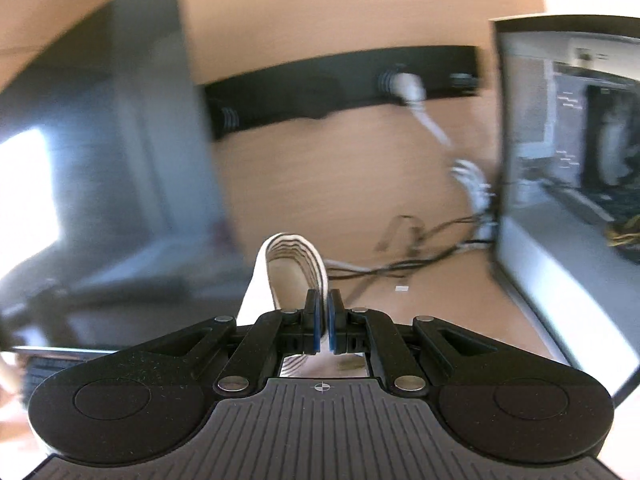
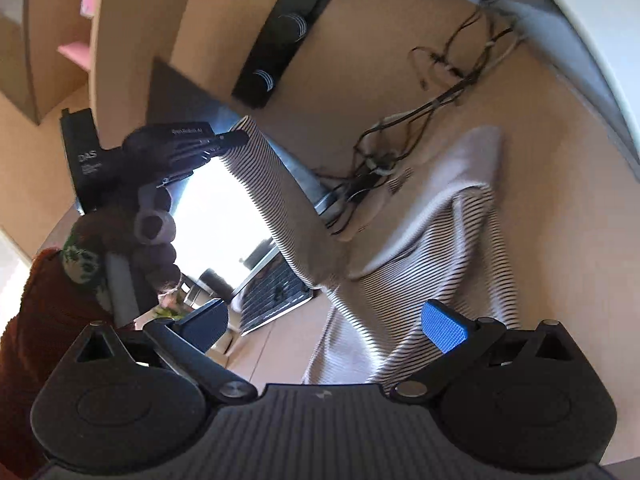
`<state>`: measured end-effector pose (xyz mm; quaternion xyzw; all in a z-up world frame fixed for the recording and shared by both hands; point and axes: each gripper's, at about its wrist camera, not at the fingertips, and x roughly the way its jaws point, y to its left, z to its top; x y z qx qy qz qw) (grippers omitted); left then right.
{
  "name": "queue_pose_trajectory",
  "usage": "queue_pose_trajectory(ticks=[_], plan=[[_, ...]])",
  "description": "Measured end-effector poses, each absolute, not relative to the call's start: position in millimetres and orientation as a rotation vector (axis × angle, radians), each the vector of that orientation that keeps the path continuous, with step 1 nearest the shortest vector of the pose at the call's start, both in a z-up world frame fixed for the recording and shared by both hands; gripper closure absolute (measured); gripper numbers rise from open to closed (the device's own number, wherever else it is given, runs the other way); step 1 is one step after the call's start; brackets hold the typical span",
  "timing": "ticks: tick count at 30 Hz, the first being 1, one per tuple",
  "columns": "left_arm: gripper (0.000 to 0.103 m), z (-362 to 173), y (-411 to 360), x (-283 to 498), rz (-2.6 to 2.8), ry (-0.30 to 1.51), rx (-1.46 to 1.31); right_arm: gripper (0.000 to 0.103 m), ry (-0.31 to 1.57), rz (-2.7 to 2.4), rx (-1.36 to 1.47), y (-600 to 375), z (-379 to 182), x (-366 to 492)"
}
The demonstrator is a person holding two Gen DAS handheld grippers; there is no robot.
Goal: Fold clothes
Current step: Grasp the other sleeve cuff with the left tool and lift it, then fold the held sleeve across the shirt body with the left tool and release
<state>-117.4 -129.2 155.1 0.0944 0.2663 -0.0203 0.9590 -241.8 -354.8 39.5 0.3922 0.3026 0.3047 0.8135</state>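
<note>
A white garment with thin dark stripes (image 2: 440, 248) hangs lifted over the wooden desk (image 2: 560, 160). One corner is stretched up to my left gripper (image 2: 239, 139), which a hand (image 2: 156, 228) holds at the upper left. In the left wrist view, my left gripper (image 1: 323, 320) is shut on a loop of the striped fabric (image 1: 296, 256) that bulges above its fingers. My right gripper (image 2: 326, 326) is open just in front of the garment's lower folds, and its blue pads (image 2: 444, 330) hold nothing.
A black power strip (image 2: 288, 28) lies at the back of the desk, with a tangle of cables (image 2: 400, 140) behind the garment. A laptop keyboard (image 2: 272, 292) sits below the raised cloth. Screens stand at the left (image 1: 100, 160) and right (image 1: 568, 160).
</note>
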Motion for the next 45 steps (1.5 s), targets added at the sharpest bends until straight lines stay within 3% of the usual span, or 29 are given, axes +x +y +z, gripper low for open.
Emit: queue_pose_trajectory(ticks=[6, 10, 12, 17, 22, 24, 30, 42, 45], plan=[[0.097, 135, -176, -109, -0.225, 0.614, 0.12, 0.0, 0.646, 0.595, 0.862, -368, 33, -235], [0.087, 138, -182, -114, -0.283, 0.58, 0.115, 0.0, 0.663, 0.584, 0.839, -359, 33, -228], [0.074, 140, -172, -117, -0.279, 0.555, 0.128, 0.0, 0.681, 0.585, 0.822, -348, 32, -224], [0.071, 120, -111, -112, -0.18, 0.635, 0.049, 0.0, 0.719, 0.569, 0.761, -317, 33, -214], [0.064, 64, -61, -117, -0.152, 0.8, 0.011, 0.0, 0.764, 0.505, 0.684, -291, 36, -194], [0.053, 42, -49, -125, -0.168, 0.84, 0.018, 0.0, 0.77, 0.47, 0.644, -281, 40, -186], [0.034, -7, -11, -144, -0.222, 0.945, -0.053, 0.0, 0.797, 0.296, 0.48, -251, 51, -160], [0.012, -30, 20, -146, -0.254, 1.012, -0.158, 0.002, 0.786, 0.071, 0.187, -261, 51, -84], [0.011, -30, 21, -148, -0.2, 1.023, -0.176, 0.011, 0.839, 0.061, 0.156, -262, 35, -66]])
